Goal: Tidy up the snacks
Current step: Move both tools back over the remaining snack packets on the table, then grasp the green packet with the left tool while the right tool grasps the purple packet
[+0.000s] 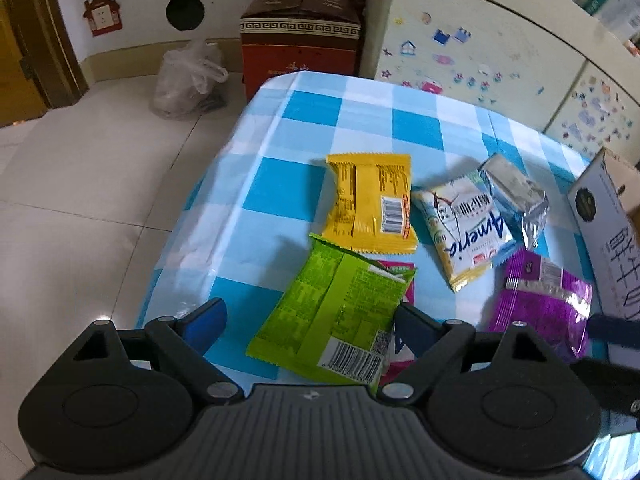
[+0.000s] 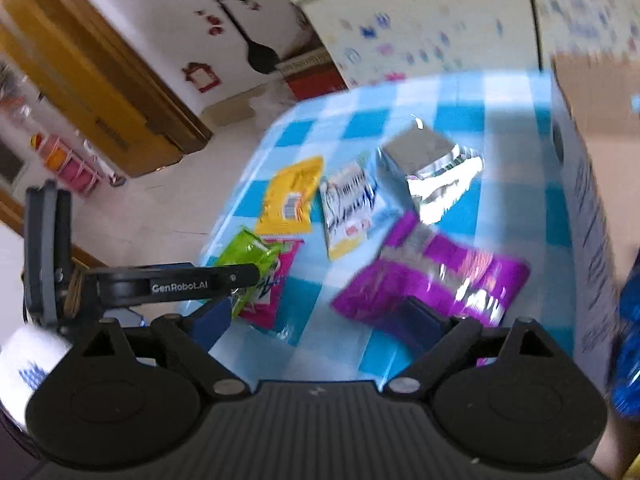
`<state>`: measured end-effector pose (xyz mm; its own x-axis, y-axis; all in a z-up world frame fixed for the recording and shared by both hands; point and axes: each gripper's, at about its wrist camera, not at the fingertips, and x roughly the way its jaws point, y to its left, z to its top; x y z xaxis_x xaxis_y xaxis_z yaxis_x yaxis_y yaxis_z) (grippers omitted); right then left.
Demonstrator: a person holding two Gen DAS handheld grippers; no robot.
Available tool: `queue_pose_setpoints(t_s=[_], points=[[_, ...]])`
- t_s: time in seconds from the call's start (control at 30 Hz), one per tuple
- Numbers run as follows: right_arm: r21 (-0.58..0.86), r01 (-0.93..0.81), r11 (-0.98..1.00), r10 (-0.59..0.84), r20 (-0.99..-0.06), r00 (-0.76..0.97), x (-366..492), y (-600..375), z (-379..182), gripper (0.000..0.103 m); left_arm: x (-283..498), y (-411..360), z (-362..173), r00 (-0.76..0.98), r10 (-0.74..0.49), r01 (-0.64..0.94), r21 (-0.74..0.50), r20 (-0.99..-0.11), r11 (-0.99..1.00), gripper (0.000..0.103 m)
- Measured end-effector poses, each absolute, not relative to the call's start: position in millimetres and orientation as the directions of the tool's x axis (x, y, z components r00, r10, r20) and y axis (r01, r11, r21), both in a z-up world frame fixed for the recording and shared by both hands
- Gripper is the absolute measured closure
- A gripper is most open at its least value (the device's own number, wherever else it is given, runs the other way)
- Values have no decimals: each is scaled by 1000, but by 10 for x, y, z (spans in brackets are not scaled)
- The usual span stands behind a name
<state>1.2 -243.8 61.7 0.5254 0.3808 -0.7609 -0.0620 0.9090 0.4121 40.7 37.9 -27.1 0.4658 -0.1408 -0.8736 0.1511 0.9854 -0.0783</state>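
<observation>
Six snack packets (image 1: 370,200) crowd beside a cardboard box (image 1: 612,232).

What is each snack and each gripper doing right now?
Green packet: lying flat, back side up, on top of the pink packet, between the open left gripper fingers.
Pink packet: flat, partly covered.
Yellow packet: flat, barcode up.
White packet: flat.
Silver packet: crumpled.
Purple packet: flat, untouched.
Right gripper: open, empty.
</observation>
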Motion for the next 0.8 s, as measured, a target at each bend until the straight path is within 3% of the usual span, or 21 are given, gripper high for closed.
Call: queue_pose_setpoints(t_s=[0.23,0.8], points=[[78,-142,987,147,-793,592,67,-2305,611,11,421,344,-278,440,-196,167,-134,-876,977,9],[118,-204,972,202,-864,461,204,-2265,414,9,433,239,-416,414,-179,226,-90,-892,970,8]])
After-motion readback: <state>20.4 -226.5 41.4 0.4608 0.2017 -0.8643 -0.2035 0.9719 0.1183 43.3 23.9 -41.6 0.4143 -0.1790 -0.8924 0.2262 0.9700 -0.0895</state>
